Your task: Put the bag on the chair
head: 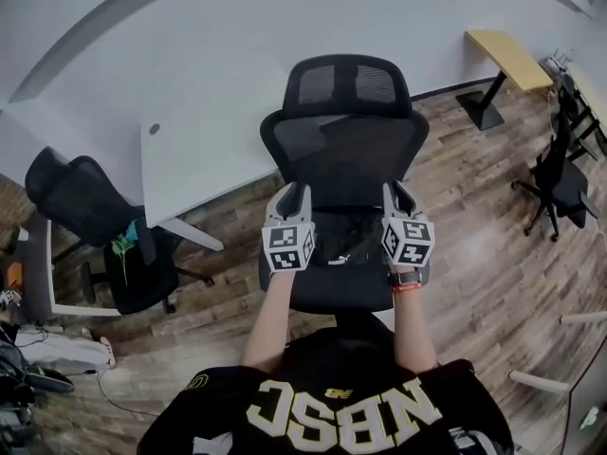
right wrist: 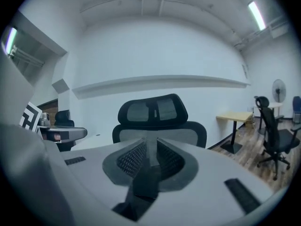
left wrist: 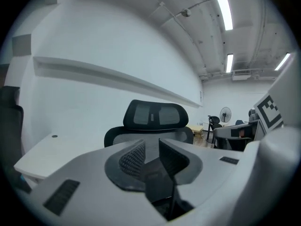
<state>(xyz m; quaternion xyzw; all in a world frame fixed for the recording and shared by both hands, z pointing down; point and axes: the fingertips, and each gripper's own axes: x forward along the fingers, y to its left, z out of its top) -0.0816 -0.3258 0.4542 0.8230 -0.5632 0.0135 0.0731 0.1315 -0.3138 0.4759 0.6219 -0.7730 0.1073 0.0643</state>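
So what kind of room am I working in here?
Looks like an office: a black mesh office chair in front, a white desk behind it, and another swivel chair at right.

We see a wood-plank floor (head: 474, 254) carrying everything. Ctr: black mesh office chair (head: 346, 150); on its seat (head: 332, 297) lies a black bag (head: 337, 249), white logo up. At 10 o'clock from it, a white desk (head: 209, 159) w/ a small round grommet (head: 155, 129). At 9, a 2nd black chair (head: 95, 216). At 2, a yellow-top table (head: 507, 55) on a black foot. At 3, a 3rd black chair (head: 560, 183). At 8, cables (head: 33, 379) on the floor.
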